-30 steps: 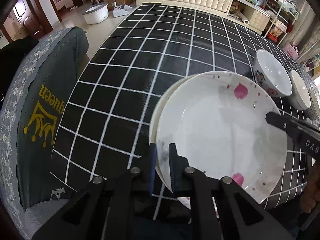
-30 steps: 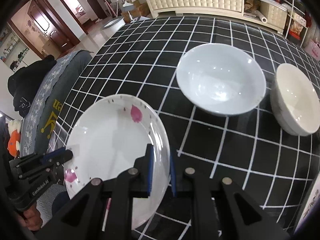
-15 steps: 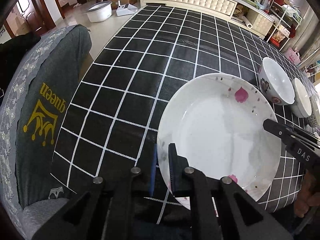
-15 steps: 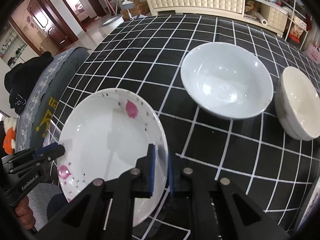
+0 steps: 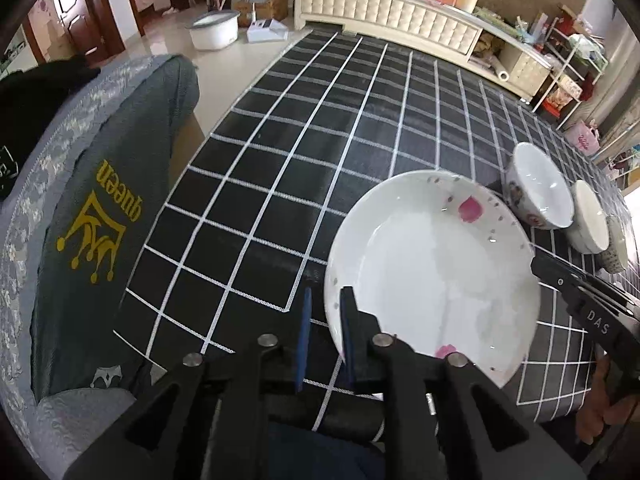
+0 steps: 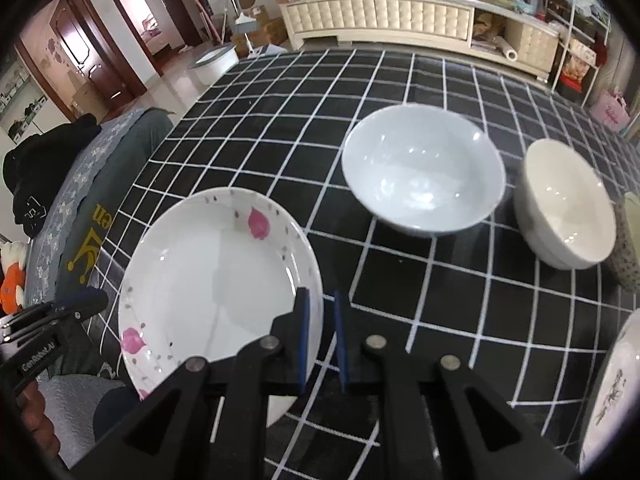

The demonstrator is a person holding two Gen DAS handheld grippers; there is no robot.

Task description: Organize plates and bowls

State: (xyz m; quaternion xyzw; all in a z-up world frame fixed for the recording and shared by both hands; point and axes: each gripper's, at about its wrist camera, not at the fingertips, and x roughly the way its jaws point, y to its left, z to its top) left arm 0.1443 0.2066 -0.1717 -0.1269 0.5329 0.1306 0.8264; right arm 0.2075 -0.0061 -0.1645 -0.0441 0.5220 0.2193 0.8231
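**Checked worktop: one plate pinched from two sides**

Black cloth with a white grid covers the worktop (image 5: 320, 140). A cream tufted sideboard (image 5: 384, 12) runs along its far end, and a chair in a grey "queen" cover (image 5: 100, 220) stands at its left side.

A white plate with pink petals (image 5: 432, 280) sits at the near left corner of the worktop, and its near edge reaches out past the cloth. The left gripper (image 5: 327, 292) meets the plate at its left rim. Its fingers (image 5: 304, 340) stand narrow, one on each side of the rim, with the inner one lying over the plate's face.

The right gripper (image 6: 320, 292) takes the opposite rim in the same way. Its fingers (image 6: 301, 332) are close together, with one over the plate's inner slope and one just outside the edge. The rim runs between them.

Beyond the plate to the right, a pale bowl (image 6: 420, 168) and a cream bowl (image 6: 568, 204) stand upright just beside each other, well apart from the plate. A patterned plate (image 6: 612, 380) shows in part at the right edge of the right wrist view.
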